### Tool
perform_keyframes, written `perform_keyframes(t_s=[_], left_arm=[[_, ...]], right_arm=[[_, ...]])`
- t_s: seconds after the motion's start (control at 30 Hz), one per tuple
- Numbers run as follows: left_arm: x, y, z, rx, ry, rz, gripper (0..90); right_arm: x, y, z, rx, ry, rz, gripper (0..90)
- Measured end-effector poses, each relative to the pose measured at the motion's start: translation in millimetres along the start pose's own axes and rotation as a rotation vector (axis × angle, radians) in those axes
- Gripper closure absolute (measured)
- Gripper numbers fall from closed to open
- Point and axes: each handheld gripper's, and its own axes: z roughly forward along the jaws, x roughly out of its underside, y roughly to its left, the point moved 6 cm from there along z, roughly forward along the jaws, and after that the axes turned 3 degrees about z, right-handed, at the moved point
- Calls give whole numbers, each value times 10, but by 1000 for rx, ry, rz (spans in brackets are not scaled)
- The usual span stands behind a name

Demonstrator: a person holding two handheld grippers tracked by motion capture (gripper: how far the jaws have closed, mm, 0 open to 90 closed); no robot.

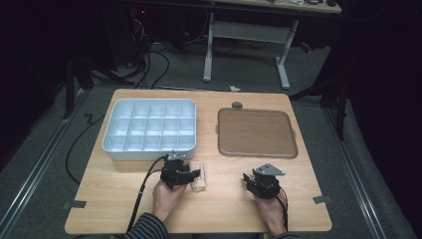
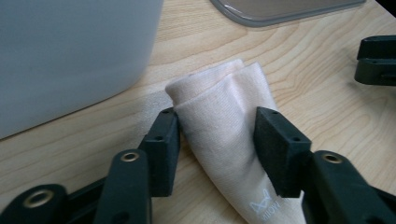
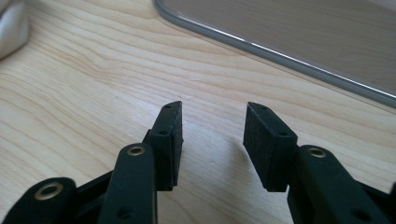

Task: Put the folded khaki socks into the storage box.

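The wooden desk [image 1: 119, 199] carries everything in front of me. On its far left sits the white compartment tray [image 1: 149, 130], a grid of small cells, all of which look bare from above. To the right of it, well apart, lies the brown flat tray [image 1: 257, 132] with its grey rim, and a small grey round piece [image 1: 237, 105] sits just beyond its far edge.

Near my edge of the desk, just in front of the compartment tray, lies a rolled cream cloth [image 2: 224, 130] with a small pale logo printed near one end. My left tongs [image 2: 217, 140] straddle it: one jaw is pressed against each side of the roll, which rests on the wood.

My right tongs [image 3: 212, 140] sit over bare wood just in front of the brown tray, jaws parted with nothing between them. In the high view my left hand [image 1: 166, 196] and right hand [image 1: 271, 211] come in from the bottom edge.
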Motion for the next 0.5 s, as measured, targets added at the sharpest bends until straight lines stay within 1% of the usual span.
perform_keyframes(t_s=[0.07, 0.13, 0.2, 0.37, 0.43, 0.47, 0.5], left_arm=[[2, -6, 1, 12, 1, 6, 561], [2, -8, 1, 27, 3, -1, 592], [3, -9, -5, 35, 5, 3, 620], [4, -19, -22, 32, 5, 25, 668], [1, -25, -23, 33, 5, 28, 682], [-2, -26, -24, 32, 11, 37, 686], [-12, -35, -24, 29, 15, 47, 692]], right_arm=[[15, -24, 7, 11, 7, 1, 560], [28, -45, 13, 20, 10, 0, 552], [35, -65, 18, 20, 7, 8, 542], [36, -88, 22, 16, 9, 18, 516], [39, -100, 25, 3, 14, 40, 496], [41, -99, 25, -7, 17, 48, 475], [43, -90, 24, -4, 17, 39, 470]])
